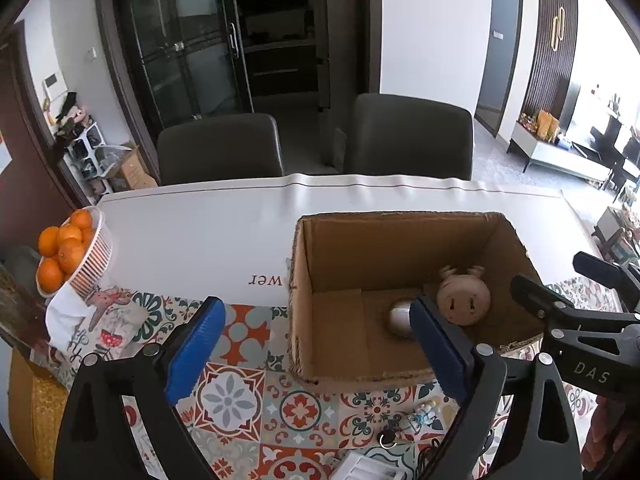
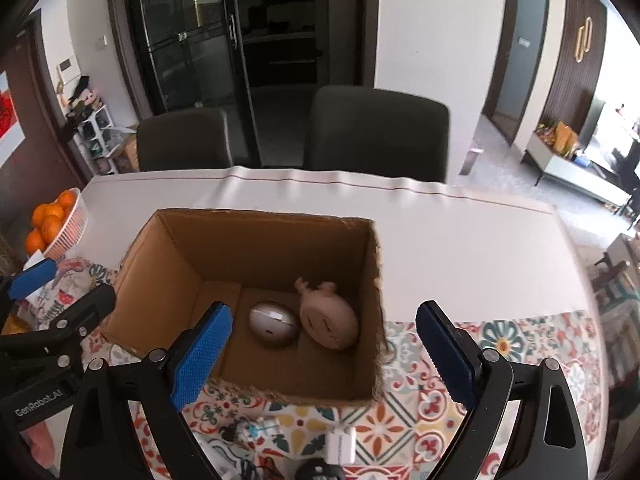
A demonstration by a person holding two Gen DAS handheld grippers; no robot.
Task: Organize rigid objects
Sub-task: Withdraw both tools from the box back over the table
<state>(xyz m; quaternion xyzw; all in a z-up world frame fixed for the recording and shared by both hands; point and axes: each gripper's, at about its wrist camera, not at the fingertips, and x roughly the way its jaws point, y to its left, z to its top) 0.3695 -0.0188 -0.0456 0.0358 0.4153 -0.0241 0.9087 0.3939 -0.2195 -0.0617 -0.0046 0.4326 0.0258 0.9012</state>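
Note:
An open cardboard box (image 1: 400, 216) (image 2: 260, 214) stands on the table. At its bottom lie a round beige pig-faced toy (image 1: 464, 300) (image 2: 330, 324) and a silver egg-shaped object (image 1: 400, 316) (image 2: 274, 322), side by side. My left gripper (image 1: 316, 304) hovers open over the box's near left corner with nothing between its blue pads. Above the box's near right part my right gripper (image 2: 324, 312) is open and empty too. Each gripper shows in the other's view, the right one (image 1: 548, 270) and the left one (image 2: 80, 278). A small keychain figure (image 1: 420, 412) (image 2: 256, 428) and a little white case (image 2: 342, 444) lie in front of the box.
A white basket of oranges (image 1: 72, 248) (image 2: 56, 220) sits at the table's left end on a printed cloth bag (image 1: 104, 320). White sheet (image 1: 200, 232) covers the far half of the table, patterned cloth (image 1: 240, 400) the near half. Two dark chairs (image 1: 220, 148) (image 1: 408, 136) stand behind.

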